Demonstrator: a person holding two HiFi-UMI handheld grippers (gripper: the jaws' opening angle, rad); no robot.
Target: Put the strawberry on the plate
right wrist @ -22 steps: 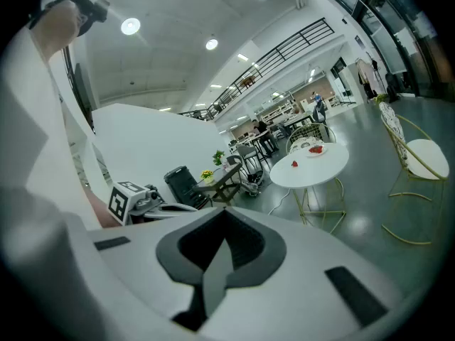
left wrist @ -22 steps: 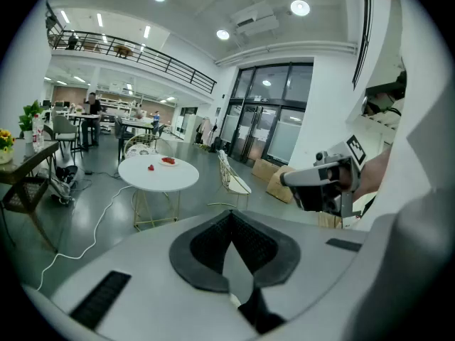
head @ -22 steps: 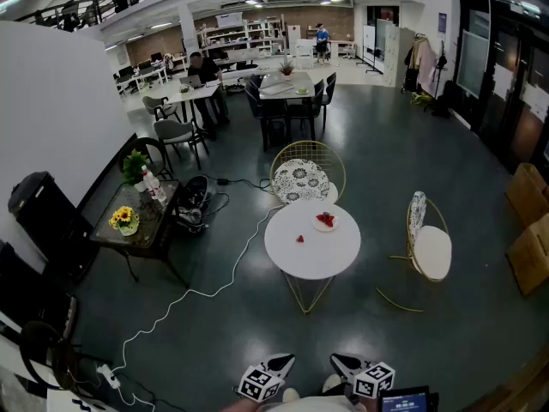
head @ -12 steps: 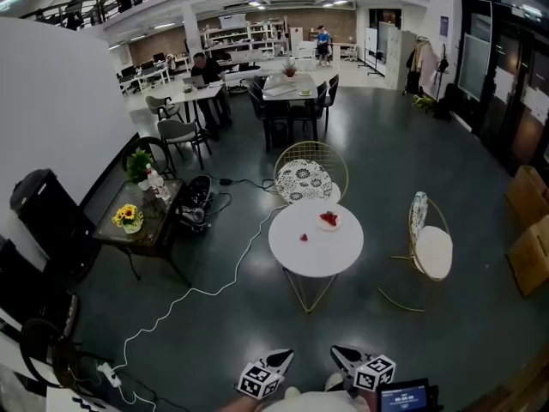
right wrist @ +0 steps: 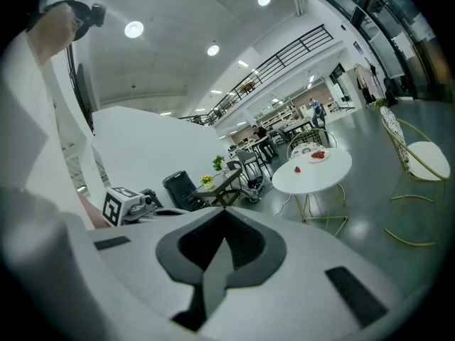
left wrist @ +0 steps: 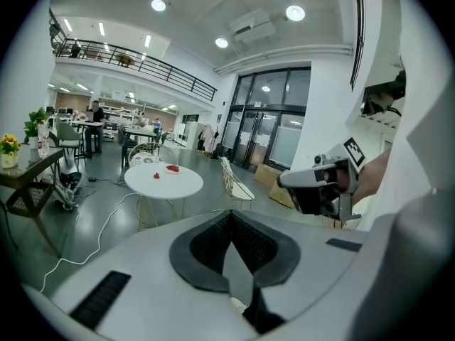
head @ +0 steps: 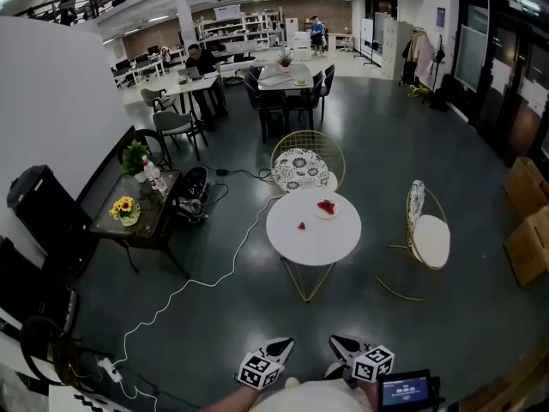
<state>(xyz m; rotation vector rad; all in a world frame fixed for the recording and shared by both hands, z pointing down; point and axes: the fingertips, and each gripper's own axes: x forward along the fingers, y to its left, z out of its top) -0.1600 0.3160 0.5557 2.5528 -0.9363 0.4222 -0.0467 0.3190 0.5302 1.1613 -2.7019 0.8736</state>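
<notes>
A small red strawberry (head: 301, 226) lies alone on the round white table (head: 310, 243), a few metres ahead of me. Just right of it and further back, a small white plate (head: 326, 208) holds red fruit. The left gripper (head: 282, 347) and the right gripper (head: 340, 345) are held low at the bottom edge, far from the table. Both are shut with nothing between their jaws. In the left gripper view the strawberry (left wrist: 156, 175) and plate (left wrist: 173, 168) are tiny beyond the closed left gripper (left wrist: 230, 215). The right gripper (right wrist: 224, 213) faces the same table (right wrist: 313, 172).
A gold wire chair (head: 302, 168) stands behind the table and another (head: 427, 239) to its right. A white cable (head: 193, 286) runs over the dark floor at the left. A glass side table (head: 137, 213) with sunflowers stands at the left, and cardboard boxes (head: 527, 230) at the right.
The head view has shifted slightly, so the table sits a little higher in the picture. Both grippers stay shut and low at the bottom edge.
</notes>
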